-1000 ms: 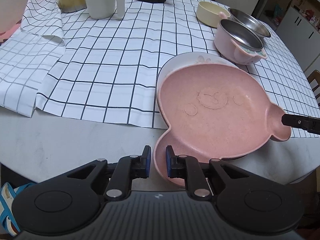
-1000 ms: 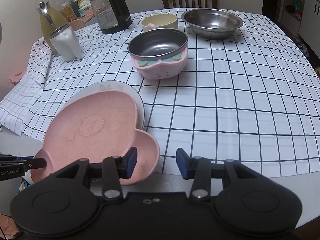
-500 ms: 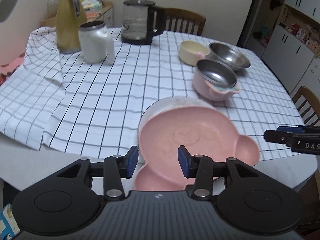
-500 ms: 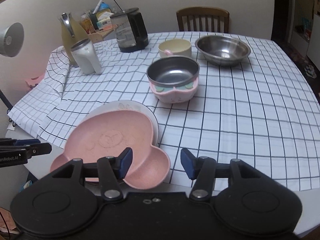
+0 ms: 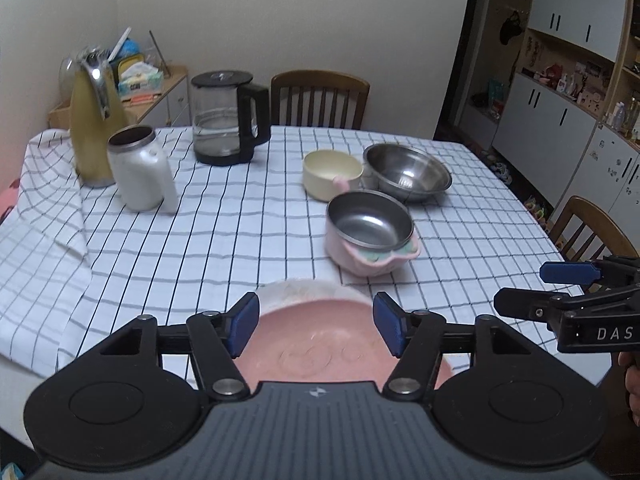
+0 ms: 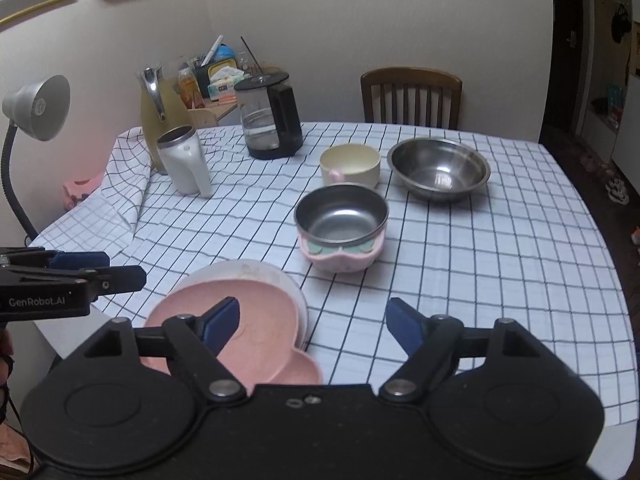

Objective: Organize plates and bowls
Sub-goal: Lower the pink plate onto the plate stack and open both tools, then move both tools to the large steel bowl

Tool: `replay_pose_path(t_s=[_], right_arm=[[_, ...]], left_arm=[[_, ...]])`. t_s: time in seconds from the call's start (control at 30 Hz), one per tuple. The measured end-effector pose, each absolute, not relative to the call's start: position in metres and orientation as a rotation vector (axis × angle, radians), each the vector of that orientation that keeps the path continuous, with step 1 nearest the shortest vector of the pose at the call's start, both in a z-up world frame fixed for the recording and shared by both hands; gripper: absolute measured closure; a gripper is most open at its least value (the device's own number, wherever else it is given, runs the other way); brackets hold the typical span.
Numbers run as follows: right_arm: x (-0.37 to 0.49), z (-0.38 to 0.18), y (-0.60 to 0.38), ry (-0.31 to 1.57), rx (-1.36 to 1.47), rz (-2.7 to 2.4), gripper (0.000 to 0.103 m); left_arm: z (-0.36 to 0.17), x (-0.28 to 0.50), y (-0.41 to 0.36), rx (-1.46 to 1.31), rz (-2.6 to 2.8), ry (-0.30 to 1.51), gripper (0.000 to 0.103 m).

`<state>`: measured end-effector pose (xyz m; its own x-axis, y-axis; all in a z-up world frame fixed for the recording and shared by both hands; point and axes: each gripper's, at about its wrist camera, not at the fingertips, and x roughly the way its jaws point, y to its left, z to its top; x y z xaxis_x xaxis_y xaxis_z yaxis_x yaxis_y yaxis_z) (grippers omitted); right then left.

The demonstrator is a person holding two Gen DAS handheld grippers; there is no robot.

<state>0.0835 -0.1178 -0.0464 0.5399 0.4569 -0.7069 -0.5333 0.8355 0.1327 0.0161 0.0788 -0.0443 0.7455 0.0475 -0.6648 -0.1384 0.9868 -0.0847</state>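
Dining room, round worktop [image 6: 520, 340] under a white black-grid cloth [image 5: 224, 216], wrinkled at the left edge. Near edge: matte pink bear-shaped plate [image 6: 260, 312] with embossed face, stacked on a round white plate [image 6: 256, 270] that shows behind it. Middle: pink animal-face bowl [image 6: 340, 226] with shiny steel liner. Behind it toward the far edge: smooth cream cup-bowl [image 6: 352, 162] with pink handle, and just beside it a wide bare steel bowl [image 6: 440, 168]. Far left corner: glass kettle [image 5: 224, 116] with black base, white plastic jug [image 5: 138, 168], yellow thermos [image 5: 94, 120]. Left gripper [image 5: 316, 330] above the pink plate, fingers [image 5: 244, 322] have just been opening, about half spread, nothing gripped. Right gripper [image 6: 312, 326] over the near edge, fingers [image 6: 404, 324] have just been opening, wide apart, empty; plate's right ear below the left finger, not touched.
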Motion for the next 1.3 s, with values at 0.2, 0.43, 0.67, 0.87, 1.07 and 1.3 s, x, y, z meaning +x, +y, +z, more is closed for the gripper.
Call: replay_pose_path(t_s=[0.2,0.43,0.67,0.87,1.07,1.3], right_arm=[[0.103,-0.037,-0.134,0.761,-0.115,0.566,0.006],[0.136,-0.024,-0.157,0.682,-0.127,0.538,0.0],[0.184,-0.016,-0.179,0.632,-0.144,0.528,0.0],[0.236,-0.018,-0.197,0.618,-0.159,0.527,0.0],[0.287,-0.029,-0.21,0.628,-0.185,0.514,0.0],[0.345,-0.049,-0.215,0.649,-0.191,0.505,0.0]], left_arm=[[-0.031,0.042,0.059,-0.128,0.073,0.665,0.025],[-0.022,0.084,0.03,-0.143,0.048,0.616,0.02],[-0.02,0.139,0.0,-0.149,0.049,0.597,0.018],[-0.026,0.194,-0.017,-0.18,0.102,0.607,0.018],[-0.04,0.248,-0.03,-0.176,0.173,0.631,0.018],[-0.063,0.305,-0.037,-0.184,0.229,0.687,0.018]])
